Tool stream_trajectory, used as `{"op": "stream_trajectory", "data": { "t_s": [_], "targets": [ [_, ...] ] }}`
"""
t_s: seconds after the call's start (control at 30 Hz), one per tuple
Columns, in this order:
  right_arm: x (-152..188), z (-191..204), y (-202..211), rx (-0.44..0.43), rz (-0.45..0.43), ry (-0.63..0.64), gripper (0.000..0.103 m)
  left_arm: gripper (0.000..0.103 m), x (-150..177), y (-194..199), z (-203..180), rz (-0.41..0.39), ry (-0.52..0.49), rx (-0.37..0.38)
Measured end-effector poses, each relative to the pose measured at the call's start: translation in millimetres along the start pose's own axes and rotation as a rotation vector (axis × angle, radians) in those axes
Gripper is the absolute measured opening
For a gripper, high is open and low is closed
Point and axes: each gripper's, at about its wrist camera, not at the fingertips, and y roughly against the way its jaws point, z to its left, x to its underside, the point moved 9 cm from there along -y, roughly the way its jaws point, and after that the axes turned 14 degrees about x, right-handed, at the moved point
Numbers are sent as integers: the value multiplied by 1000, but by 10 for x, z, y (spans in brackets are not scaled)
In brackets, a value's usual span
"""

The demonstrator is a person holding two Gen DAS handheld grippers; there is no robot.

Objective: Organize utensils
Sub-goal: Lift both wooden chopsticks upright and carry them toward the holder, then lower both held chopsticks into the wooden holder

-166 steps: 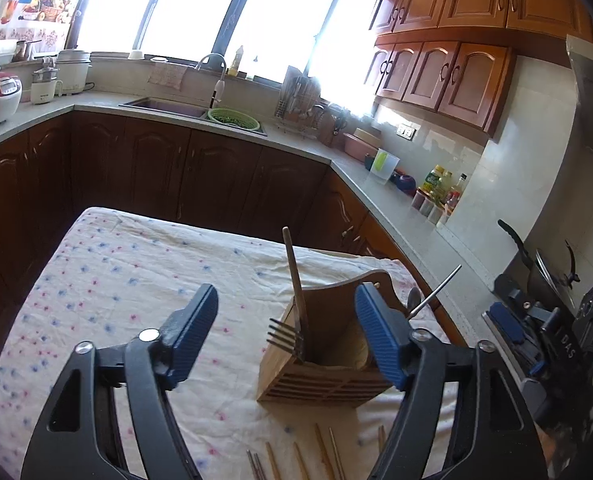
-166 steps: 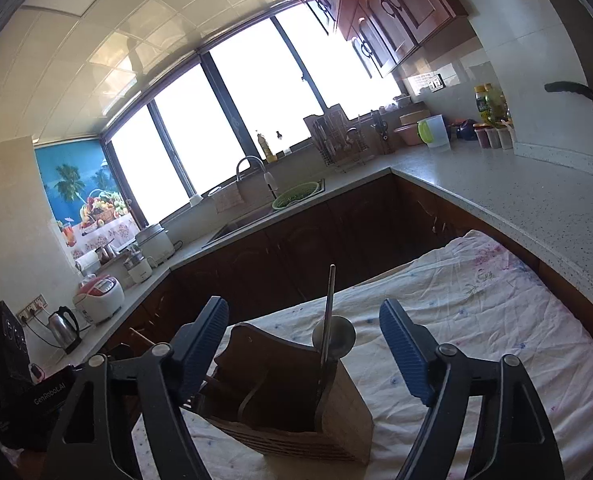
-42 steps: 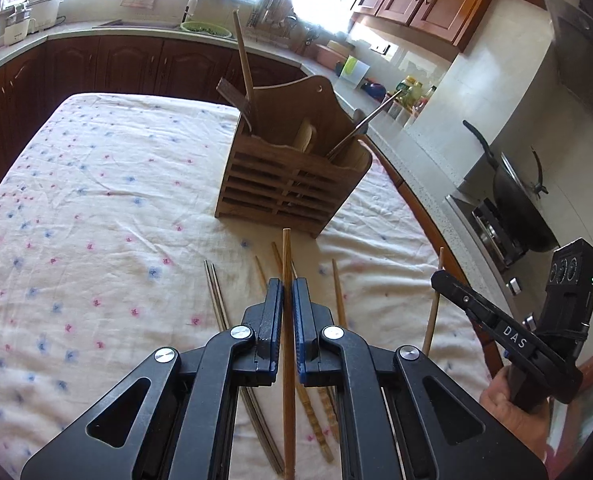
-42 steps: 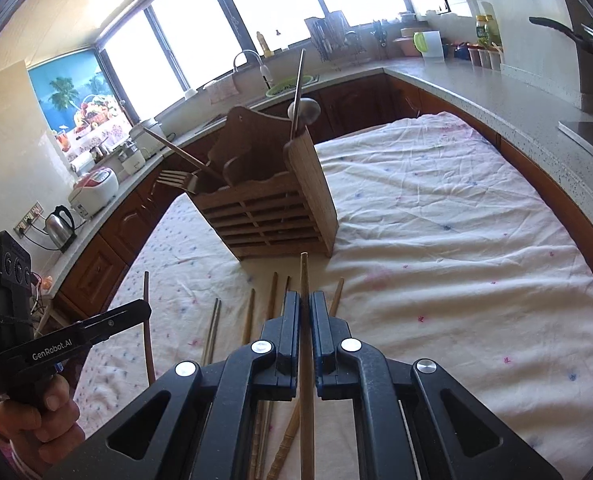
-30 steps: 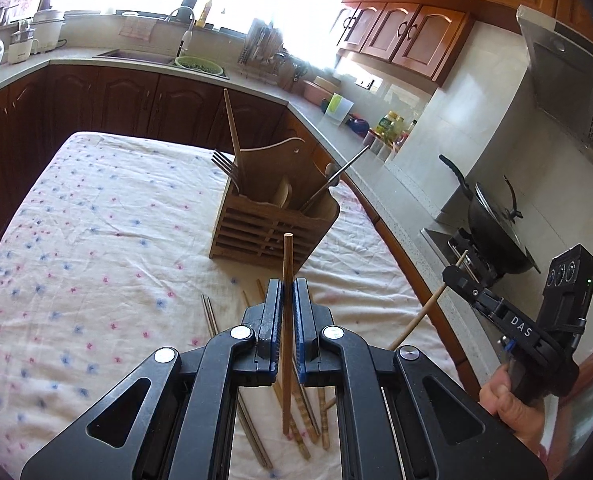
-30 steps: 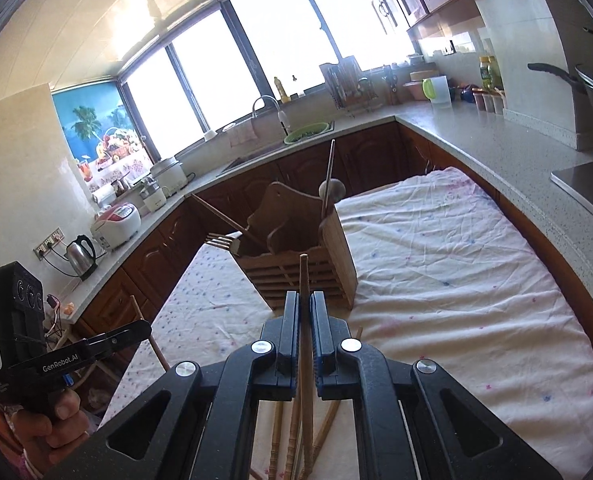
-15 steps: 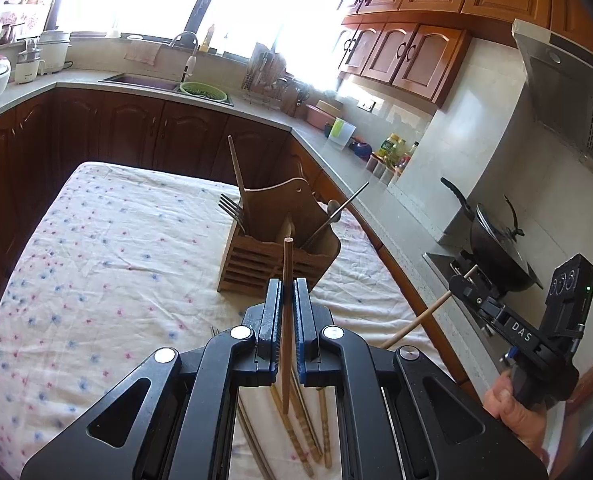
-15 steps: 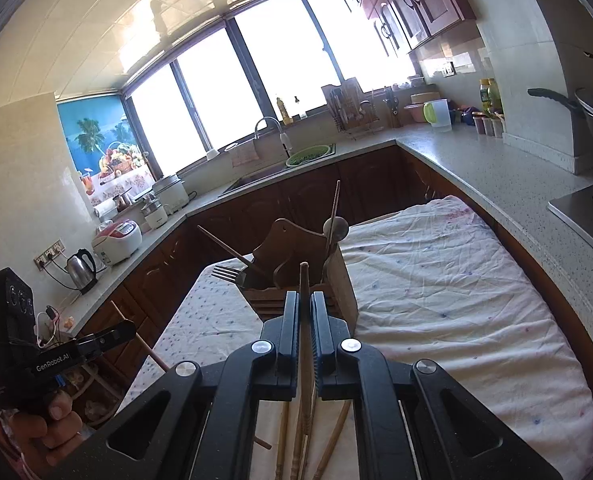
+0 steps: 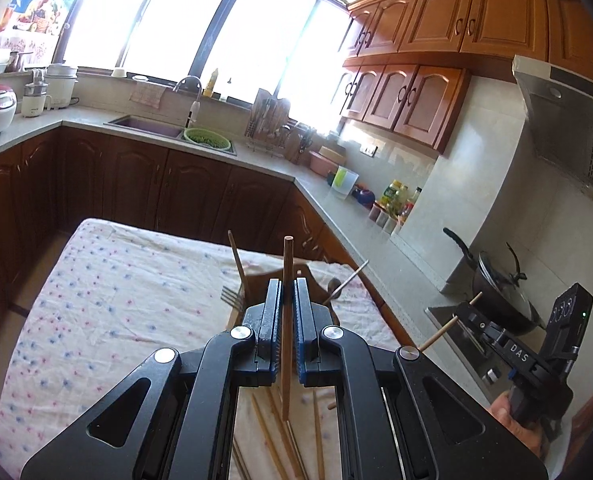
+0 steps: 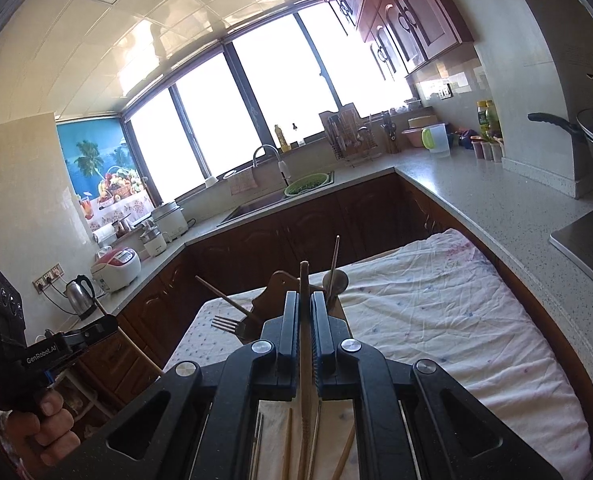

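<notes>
My left gripper [image 9: 287, 285] is shut on a wooden chopstick [image 9: 286, 268] that points up and forward. My right gripper [image 10: 304, 298] is shut on another wooden chopstick [image 10: 304, 276]. Both are held above the table, in front of the wooden utensil holder [image 10: 274, 284], which my fingers mostly hide. A fork [image 10: 226, 324] and a spoon [image 10: 335, 280] stick out of the holder. The holder also shows in the left wrist view [image 9: 256, 280]. Several loose chopsticks [image 9: 272, 420] lie on the floral tablecloth [image 9: 116, 280] below my grippers. The right gripper shows in the left wrist view [image 9: 466, 310], chopstick in it.
A kitchen counter [image 10: 476, 184] with bottles and jars runs along the right. A wok [image 9: 500, 300] sits on the stove at the right. Sink [image 9: 148, 128] and dark cabinets stand behind the table. The left gripper and its hand show in the right wrist view [image 10: 92, 334].
Both grippers have risen and tilted up with their chopsticks, away from the loose chopsticks on the cloth. The holder now sits lower in both views, behind the fingers.
</notes>
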Motion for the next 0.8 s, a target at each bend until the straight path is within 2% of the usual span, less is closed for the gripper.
{"op": "stream_trajectory", "data": {
  "t_s": [0.27, 0.4, 0.57, 0.8],
  "targets": [
    [-568, 40, -260, 16, -93, -46, 5, 5, -626, -170, 161, -148, -15, -52],
    [-753, 97, -467, 35, -116, -42, 5, 5, -775, -348, 322, -187, -1, -81],
    [-738, 140, -750, 57, -105, -25, 5, 5, -662, -614, 545, -166, 23, -111],
    [-401, 113, -1070, 71, -47, -30, 5, 5, -308, -889, 718, -130, 55, -103]
  ]
}}
